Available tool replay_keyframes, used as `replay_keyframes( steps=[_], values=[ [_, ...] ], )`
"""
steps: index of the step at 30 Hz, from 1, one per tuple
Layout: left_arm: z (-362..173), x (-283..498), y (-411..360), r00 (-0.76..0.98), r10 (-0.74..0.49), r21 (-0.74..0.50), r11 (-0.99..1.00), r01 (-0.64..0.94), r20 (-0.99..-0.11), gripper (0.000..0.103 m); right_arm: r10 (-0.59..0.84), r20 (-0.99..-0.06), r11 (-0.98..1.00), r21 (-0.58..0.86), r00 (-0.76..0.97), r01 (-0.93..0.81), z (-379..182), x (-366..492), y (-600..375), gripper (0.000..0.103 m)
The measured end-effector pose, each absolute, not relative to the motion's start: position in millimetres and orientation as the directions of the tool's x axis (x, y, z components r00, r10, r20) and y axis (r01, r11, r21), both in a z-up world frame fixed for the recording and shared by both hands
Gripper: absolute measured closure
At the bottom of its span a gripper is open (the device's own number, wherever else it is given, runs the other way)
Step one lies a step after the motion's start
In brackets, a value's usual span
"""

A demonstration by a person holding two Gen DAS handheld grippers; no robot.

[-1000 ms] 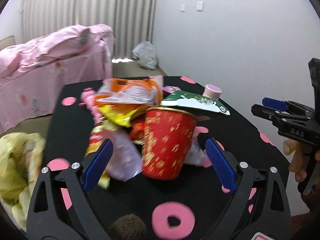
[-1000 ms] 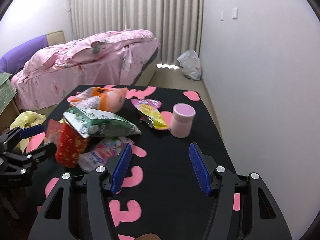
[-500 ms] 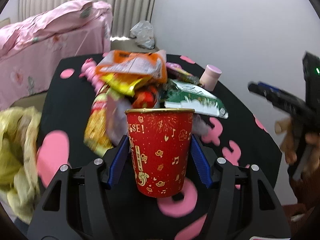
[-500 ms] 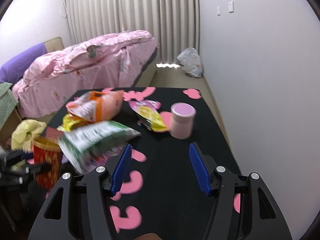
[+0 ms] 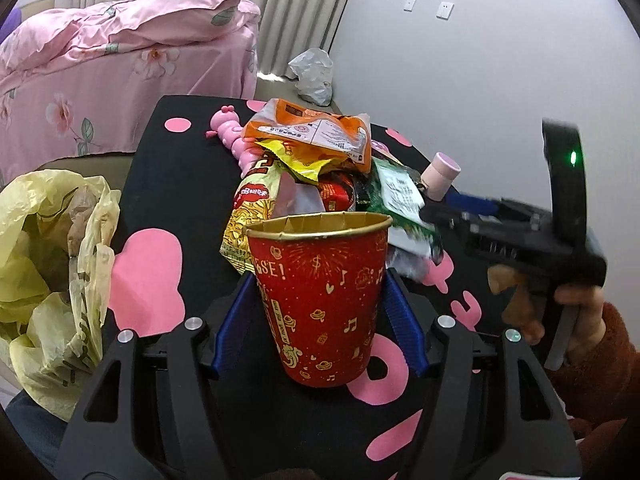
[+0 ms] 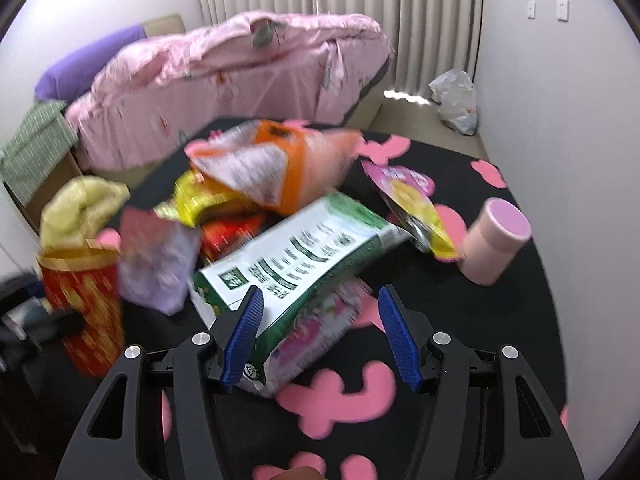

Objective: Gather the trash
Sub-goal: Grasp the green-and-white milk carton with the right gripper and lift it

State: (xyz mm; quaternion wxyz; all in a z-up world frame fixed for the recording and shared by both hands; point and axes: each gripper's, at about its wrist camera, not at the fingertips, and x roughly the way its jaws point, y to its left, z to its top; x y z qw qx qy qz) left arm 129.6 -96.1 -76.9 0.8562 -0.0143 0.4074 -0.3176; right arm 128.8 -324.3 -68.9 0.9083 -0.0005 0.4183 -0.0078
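Note:
My left gripper [image 5: 318,312] is shut on a red paper cup [image 5: 320,300] with gold print, held upright above the black table [image 5: 172,168]. The cup also shows at the left of the right wrist view [image 6: 86,304]. My right gripper [image 6: 318,332] is open, its jaws around the near end of a green and white snack bag [image 6: 296,256] that lies on a pink wrapper [image 6: 316,332]. Behind it is a pile of wrappers: an orange bag [image 6: 276,164], a yellow one [image 6: 200,196] and a lilac one [image 6: 156,268].
A yellow plastic bag [image 5: 52,264] hangs open at the table's left edge. A pink cylinder jar [image 6: 496,244] and a pink-yellow wrapper [image 6: 412,200] sit at the right. A pink toy [image 5: 230,132] lies at the back. A pink bed [image 6: 240,76] stands behind.
My left gripper closed on the red cup and lifted it back from the pile. My right gripper moved left and forward until its open jaws reached the green bag.

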Motion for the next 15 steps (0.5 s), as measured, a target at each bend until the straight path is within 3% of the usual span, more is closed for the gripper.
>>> replay_keyframes(
  steps=[5,7,12,15],
  values=[
    [-77.6,132.5,-94.4,0.459,-0.569,-0.313,0.795,0.519,-0.682,0.041,-0.248,-0.766,0.969,-0.208,0.593,0.136,-85.4,109.4,-352.4,0.046],
    [-78.5,134.1,-94.6,0.453,-0.574,-0.326,0.794,0.513,-0.682,0.041,-0.286,-0.748,0.958,-0.224,0.599,0.179,-82.1,100.7,-362.6,0.046],
    [-80.5,134.9,-99.6,0.447,-0.571,-0.322,0.793,0.517,-0.688,0.041,-0.132,-0.734,0.983,-0.012,0.667,0.182,-61.5,98.4,-376.2,0.046],
    [-79.4,131.3,-102.0,0.468,-0.556,-0.294,0.802,0.521,-0.687,0.033,-0.048,-0.736,0.977,0.108,0.676,0.186,-58.6,114.4,-381.8,0.046]
  ],
)
